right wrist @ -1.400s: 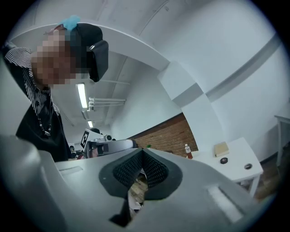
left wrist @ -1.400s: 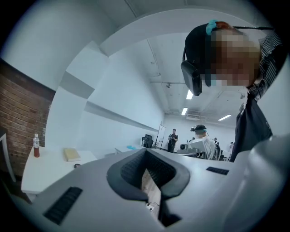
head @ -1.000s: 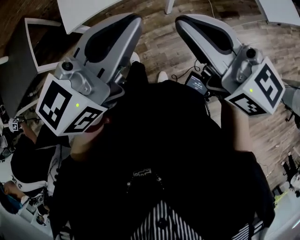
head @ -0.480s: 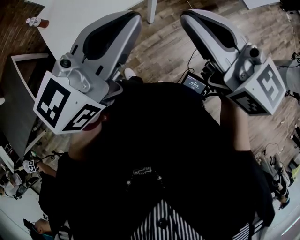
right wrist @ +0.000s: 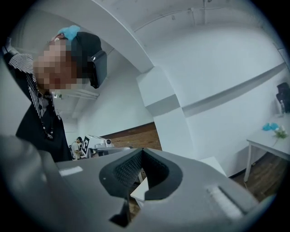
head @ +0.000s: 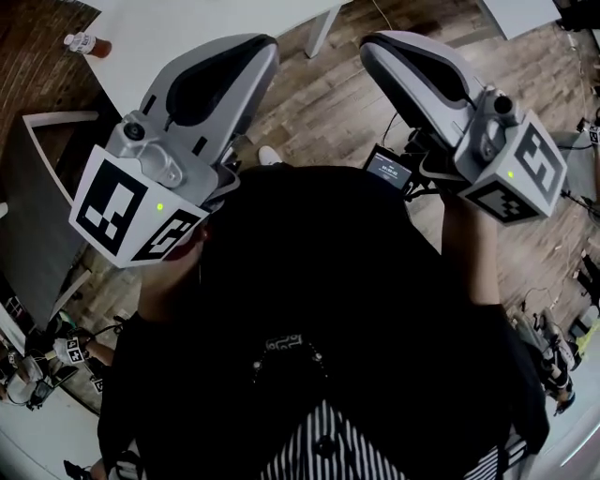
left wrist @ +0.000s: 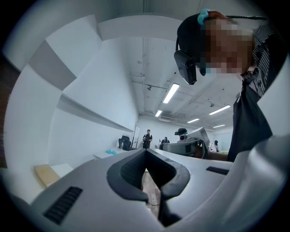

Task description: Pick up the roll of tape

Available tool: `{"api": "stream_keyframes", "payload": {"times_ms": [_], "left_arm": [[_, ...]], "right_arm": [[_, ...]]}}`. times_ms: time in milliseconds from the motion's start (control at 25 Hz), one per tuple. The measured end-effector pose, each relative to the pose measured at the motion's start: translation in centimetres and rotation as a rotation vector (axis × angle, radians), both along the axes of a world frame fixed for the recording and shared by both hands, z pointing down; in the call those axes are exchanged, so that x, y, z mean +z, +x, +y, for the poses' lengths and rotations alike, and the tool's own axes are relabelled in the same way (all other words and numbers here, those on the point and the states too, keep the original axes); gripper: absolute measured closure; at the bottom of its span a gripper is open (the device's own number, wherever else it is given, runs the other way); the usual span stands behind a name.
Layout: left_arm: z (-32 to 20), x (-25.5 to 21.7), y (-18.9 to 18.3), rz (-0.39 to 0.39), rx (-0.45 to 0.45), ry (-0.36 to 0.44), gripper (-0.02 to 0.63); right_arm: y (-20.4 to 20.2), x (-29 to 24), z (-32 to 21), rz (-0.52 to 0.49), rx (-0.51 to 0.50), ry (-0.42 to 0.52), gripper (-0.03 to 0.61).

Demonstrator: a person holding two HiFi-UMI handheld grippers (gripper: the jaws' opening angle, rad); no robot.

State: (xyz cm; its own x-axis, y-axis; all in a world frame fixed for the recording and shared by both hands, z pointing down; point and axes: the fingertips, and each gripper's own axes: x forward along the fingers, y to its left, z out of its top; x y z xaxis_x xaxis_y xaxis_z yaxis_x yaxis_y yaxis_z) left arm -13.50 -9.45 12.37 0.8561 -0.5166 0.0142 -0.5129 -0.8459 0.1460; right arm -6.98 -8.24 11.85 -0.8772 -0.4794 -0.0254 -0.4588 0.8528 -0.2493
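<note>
**Jaws shut and empty as a bench swings into view**

The jaws of both the left gripper (head: 255, 49) and the right gripper (head: 375, 47) are closed on nothing. In the last second, a white bench (head: 187, 37) carrying a bottle (head: 82, 43) has come into the head view. No roll of tape shows anywhere yet, so the search is probably only beginning.

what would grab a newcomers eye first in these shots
Two big grey grippers fill the top of the head view, the left gripper and right gripper, both shut and empty, each with a black-and-white marker cube. Below them is the person's dark top, and a white table with a small bottle sits at upper left. No roll of tape shows anywhere.
</note>
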Motion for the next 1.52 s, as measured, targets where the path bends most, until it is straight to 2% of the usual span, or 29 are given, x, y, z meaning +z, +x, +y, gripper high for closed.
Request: {"api": "stream_keyframes", "payload": {"times_ms": [160, 320, 440, 520, 640, 720, 800, 880, 960, 1040, 1160, 1320, 1520], "left_arm": [[0.7, -0.4, -0.7, 0.002, -0.039, 0.006, 0.606], [3.6, 4.5, 3.6, -0.022, -0.119, -0.081, 0.606], [4.5, 6.7, 4.6, -0.027, -0.168, -0.106, 0.606], [4.8, 7.0, 4.3, -0.049, -0.173, -0.118, 0.606], [5.4, 6.8, 4.2, -0.128, -0.148, -0.130, 0.606], [5.8, 6.4, 4.1, -0.135, -0.141, -0.138, 0.606], [5.5, 5.8, 4.5, -0.073, -0.084, -0.142, 0.606], [4.3, 5.3, 5.6, -0.012, 0.048, -0.110, 0.606], [3.2, 5.1, 6.7, 0.014, 0.179, -0.066, 0.606], [2.6, 5.0, 6.9, 0.032, 0.219, -0.053, 0.606], [2.5, 4.7, 6.2, 0.072, 0.167, -0.089, 0.606], [2.9, 5.7, 6.0, 0.044, 0.069, -0.115, 0.607], [4.6, 6.6, 6.0, 0.068, 0.005, -0.159, 0.606]], "right_arm": [[-1.3, -0.5, -0.2, 0.005, -0.037, 0.007, 0.574], [2.8, 3.3, 2.3, -0.018, -0.106, -0.041, 0.574], [4.0, 5.5, 2.8, -0.004, -0.135, -0.061, 0.574], [3.6, 4.9, 2.7, -0.017, -0.164, -0.059, 0.574], [2.3, 3.4, 2.3, -0.050, -0.197, -0.075, 0.574], [1.8, 3.1, 2.3, -0.043, -0.215, -0.090, 0.574], [2.2, 2.9, 2.1, -0.015, -0.167, -0.077, 0.574], [3.8, 2.4, 1.7, 0.016, -0.016, -0.039, 0.574], [5.4, 2.3, 1.4, 0.036, 0.144, -0.009, 0.574], [6.0, 2.8, 1.0, 0.035, 0.206, -0.015, 0.574], [5.5, 3.6, 0.9, 0.032, 0.163, -0.040, 0.574], [4.7, 4.4, 1.2, 0.024, 0.062, -0.054, 0.574], [5.4, 6.1, 1.3, -0.015, -0.011, -0.113, 0.574]]}}
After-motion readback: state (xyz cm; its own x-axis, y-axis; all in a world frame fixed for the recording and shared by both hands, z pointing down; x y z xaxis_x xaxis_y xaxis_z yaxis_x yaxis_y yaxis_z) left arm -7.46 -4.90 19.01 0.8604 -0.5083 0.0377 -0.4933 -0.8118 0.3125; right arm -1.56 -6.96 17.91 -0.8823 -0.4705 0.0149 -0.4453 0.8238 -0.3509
